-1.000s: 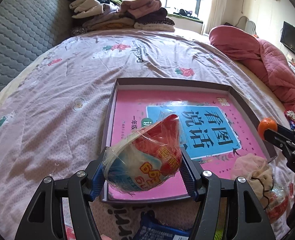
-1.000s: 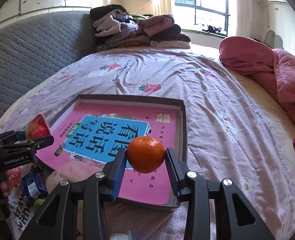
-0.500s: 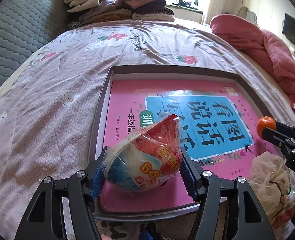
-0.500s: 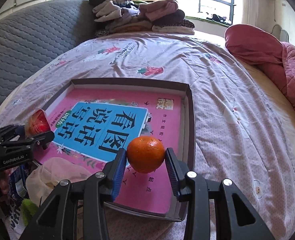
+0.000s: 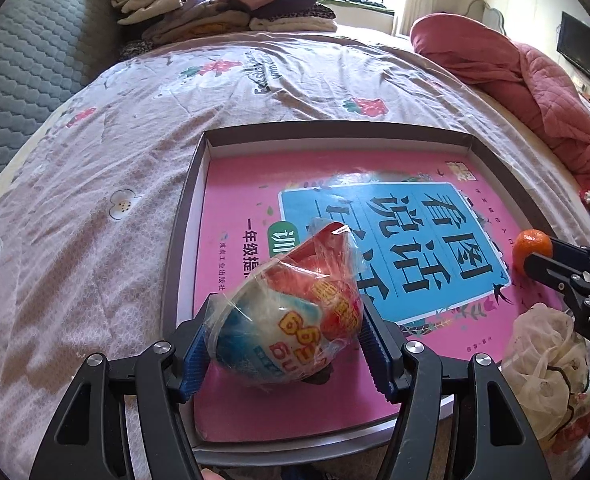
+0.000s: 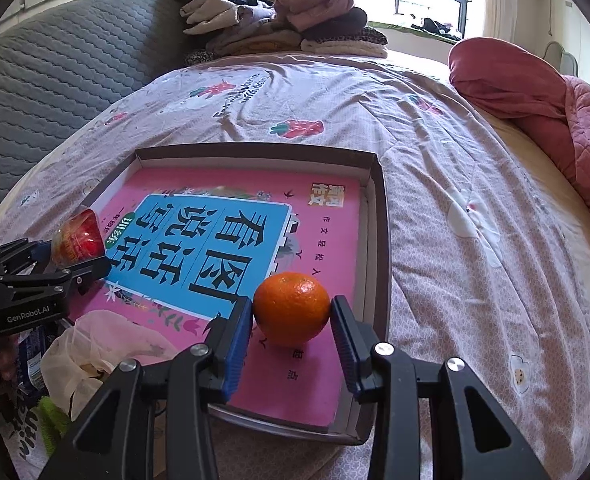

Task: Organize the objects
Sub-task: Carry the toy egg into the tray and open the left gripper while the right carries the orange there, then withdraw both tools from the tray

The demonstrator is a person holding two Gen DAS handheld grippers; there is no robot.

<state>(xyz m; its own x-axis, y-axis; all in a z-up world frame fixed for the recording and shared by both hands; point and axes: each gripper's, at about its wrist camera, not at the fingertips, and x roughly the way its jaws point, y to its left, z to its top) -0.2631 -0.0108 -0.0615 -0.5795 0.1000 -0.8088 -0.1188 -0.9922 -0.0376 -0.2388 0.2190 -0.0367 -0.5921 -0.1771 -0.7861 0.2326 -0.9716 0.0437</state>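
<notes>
My left gripper (image 5: 285, 334) is shut on a plastic-wrapped snack pack (image 5: 291, 312), red, white and blue, held over the near left corner of a shallow grey box (image 5: 183, 216). A pink book with a blue panel (image 5: 359, 248) lies flat inside the box. My right gripper (image 6: 291, 312) is shut on an orange tangerine (image 6: 292, 307) just above the book's near right part. Each gripper shows in the other's view: the right one with the tangerine (image 5: 531, 250), the left one with the snack pack (image 6: 77, 238).
The box rests on a bed with a lilac printed sheet (image 5: 95, 184). A crumpled plastic bag (image 5: 551, 364) and other packets lie by the box's near edge. Folded clothes (image 6: 279, 20) are stacked at the headboard. A red quilt (image 6: 535, 92) lies bunched on the right.
Both grippers have moved forward and down over the box, still holding the snack pack and the tangerine. The box and book look nearer and larger.
</notes>
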